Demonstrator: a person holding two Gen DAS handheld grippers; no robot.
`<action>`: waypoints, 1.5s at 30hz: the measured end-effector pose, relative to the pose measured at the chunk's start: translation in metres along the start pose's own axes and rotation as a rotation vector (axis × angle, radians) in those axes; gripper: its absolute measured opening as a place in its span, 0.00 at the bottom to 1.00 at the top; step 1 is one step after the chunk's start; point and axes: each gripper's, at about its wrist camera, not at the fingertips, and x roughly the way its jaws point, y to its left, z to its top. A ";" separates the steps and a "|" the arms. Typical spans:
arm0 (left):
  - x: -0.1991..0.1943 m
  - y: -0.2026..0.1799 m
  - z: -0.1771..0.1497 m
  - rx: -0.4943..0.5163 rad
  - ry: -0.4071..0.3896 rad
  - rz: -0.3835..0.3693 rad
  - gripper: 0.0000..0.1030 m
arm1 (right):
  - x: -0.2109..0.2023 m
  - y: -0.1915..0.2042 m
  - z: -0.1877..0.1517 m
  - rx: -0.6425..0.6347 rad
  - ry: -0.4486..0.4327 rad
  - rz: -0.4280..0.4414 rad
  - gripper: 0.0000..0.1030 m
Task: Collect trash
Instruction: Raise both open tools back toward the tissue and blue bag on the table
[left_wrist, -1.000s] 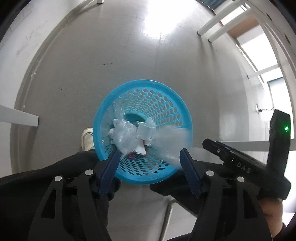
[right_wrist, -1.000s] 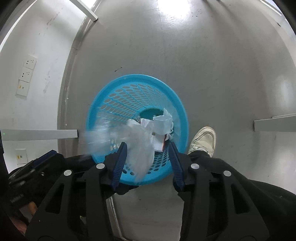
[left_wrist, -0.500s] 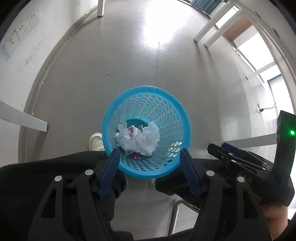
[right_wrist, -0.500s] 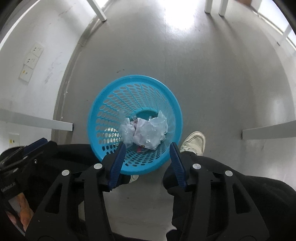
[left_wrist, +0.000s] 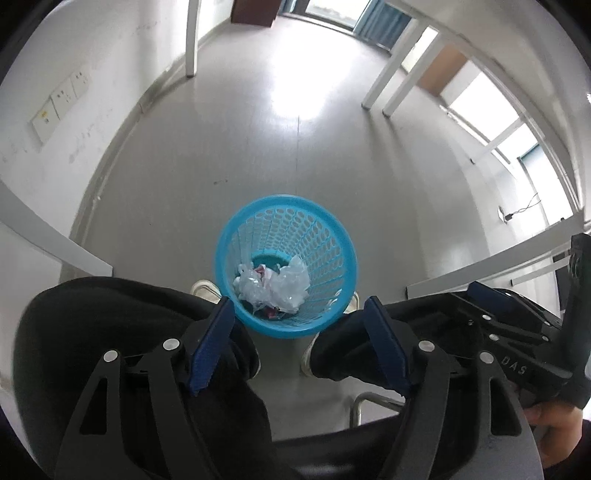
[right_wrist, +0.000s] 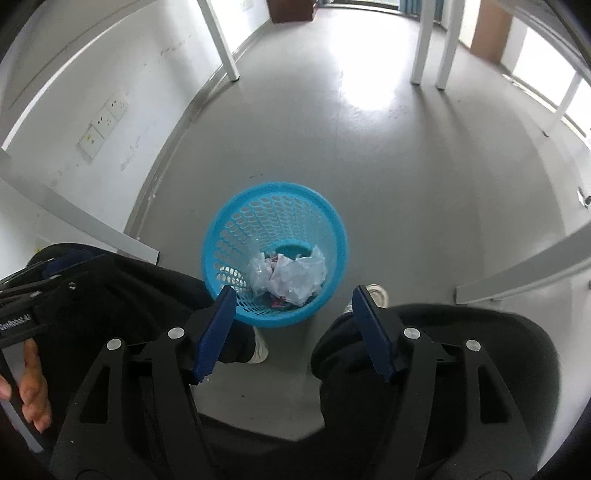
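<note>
Trash, crumpled clear plastic w/ white paper & a red scrap, lay at the bottom of the blue basket, on the grey floor btwn the person's shoes. Left gripper & right gripper both hung above it, jaws opening, nothing btwn the blue pads. Dark trouser legs sat nearest the cams. Farther off: white table legs, wall sockets.

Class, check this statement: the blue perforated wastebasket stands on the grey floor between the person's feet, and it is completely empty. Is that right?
Not quite. The blue wastebasket does stand on the grey floor between the person's feet, but it is not empty: crumpled clear plastic and paper trash lies at its bottom, as the left wrist view shows.
</note>
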 end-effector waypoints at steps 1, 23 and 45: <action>-0.008 -0.001 -0.002 0.003 -0.020 0.001 0.70 | -0.008 -0.001 -0.002 -0.002 -0.013 -0.001 0.61; -0.141 -0.031 -0.059 0.174 -0.347 0.053 0.89 | -0.150 0.010 -0.049 -0.084 -0.289 -0.007 0.75; -0.286 -0.091 -0.036 0.351 -0.631 -0.007 0.94 | -0.311 0.019 -0.028 -0.087 -0.681 0.047 0.91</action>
